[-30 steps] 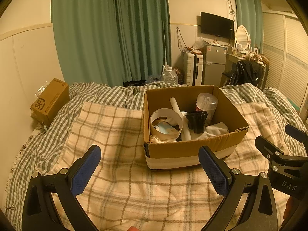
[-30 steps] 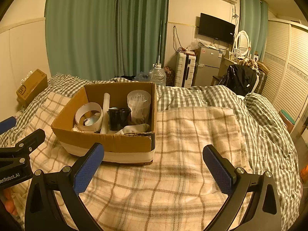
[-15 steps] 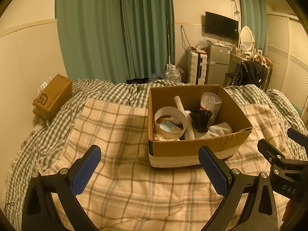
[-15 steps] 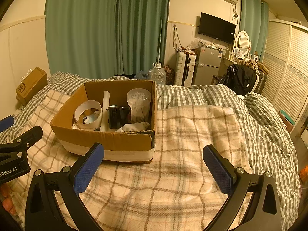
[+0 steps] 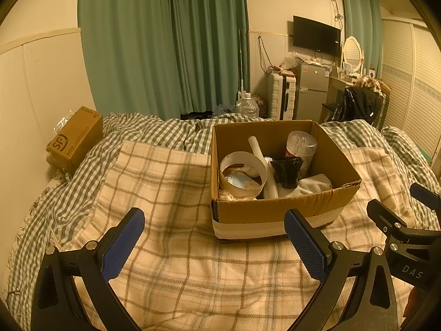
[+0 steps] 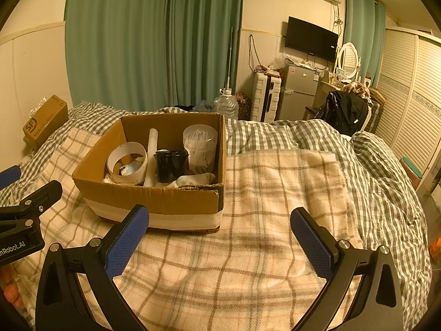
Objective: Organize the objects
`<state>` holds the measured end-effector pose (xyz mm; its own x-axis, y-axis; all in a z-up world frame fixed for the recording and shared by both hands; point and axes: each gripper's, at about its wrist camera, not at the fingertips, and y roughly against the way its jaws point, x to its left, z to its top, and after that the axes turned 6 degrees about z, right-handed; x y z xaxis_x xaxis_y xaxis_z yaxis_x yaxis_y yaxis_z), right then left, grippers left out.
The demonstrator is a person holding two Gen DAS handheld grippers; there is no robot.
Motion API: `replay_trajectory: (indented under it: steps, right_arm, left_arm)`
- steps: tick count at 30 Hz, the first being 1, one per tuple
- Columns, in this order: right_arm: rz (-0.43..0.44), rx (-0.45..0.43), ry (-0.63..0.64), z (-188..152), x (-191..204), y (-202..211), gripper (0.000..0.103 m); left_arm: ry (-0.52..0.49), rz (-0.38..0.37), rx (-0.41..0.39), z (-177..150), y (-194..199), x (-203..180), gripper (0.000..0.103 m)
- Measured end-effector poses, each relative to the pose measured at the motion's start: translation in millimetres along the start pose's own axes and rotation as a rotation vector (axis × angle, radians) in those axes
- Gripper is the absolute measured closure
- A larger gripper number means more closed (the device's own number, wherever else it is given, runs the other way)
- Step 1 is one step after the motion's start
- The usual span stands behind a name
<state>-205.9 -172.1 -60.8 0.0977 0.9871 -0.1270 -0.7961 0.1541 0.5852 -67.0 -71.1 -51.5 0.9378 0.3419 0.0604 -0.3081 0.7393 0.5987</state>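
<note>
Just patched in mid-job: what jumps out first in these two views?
An open cardboard box sits on the plaid blanket on the bed, holding a white tape ring, a black cup, a clear plastic jar and a white tube. Both claws, left and right, hang open and empty just short of it. A smaller brown carton sits at the bed's left edge.

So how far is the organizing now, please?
Nothing looks done yet: the black cup, clear jar, white tube and tape ring sit in the cardboard box. Left gripper and right gripper are open and empty. All sorting remains.
</note>
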Motion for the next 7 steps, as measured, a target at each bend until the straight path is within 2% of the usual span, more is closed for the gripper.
replay_trajectory:
  steps: [7]
  right_arm:
    - [0.002, 0.004, -0.003, -1.0, -0.4, -1.0, 0.0]
  left_arm:
    - [-0.005, 0.012, -0.012, -3.5, 0.5, -0.8, 0.0]
